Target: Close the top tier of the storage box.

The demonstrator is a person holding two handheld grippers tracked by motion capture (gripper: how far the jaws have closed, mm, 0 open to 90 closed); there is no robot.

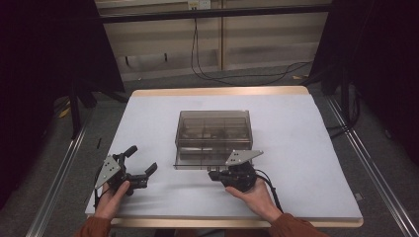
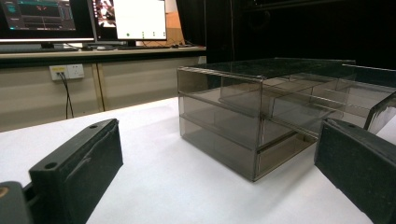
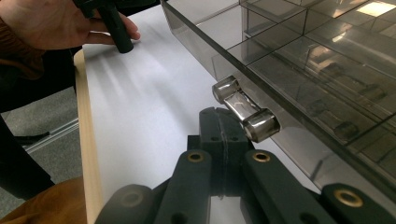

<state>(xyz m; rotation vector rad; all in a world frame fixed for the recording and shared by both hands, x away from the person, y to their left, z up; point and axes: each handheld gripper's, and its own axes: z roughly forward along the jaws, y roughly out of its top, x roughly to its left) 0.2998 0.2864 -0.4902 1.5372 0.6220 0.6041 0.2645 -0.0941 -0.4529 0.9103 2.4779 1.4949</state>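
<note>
A smoky clear drawer box (image 1: 214,133) stands in the middle of the white table. A drawer at its front sticks out slightly toward me. My right gripper (image 1: 213,175) lies at the box's front edge, jaws pressed together with nothing between them. In the right gripper view its tips (image 3: 219,119) sit just left of and below the drawer's clear bar handle (image 3: 243,108), close to it. My left gripper (image 1: 141,160) rests at the front left, open and apart from the box. In the left gripper view the box (image 2: 243,116) stands beyond the spread gripper (image 2: 219,140).
The white cover (image 1: 296,148) ends at a wooden table edge (image 3: 86,149) near me. Metal rails (image 1: 368,163) run along the floor on both sides, and cables (image 1: 237,76) lie behind the table. Monitors (image 2: 84,18) stand on a far desk. The person's left hand (image 3: 56,23) holds the other gripper.
</note>
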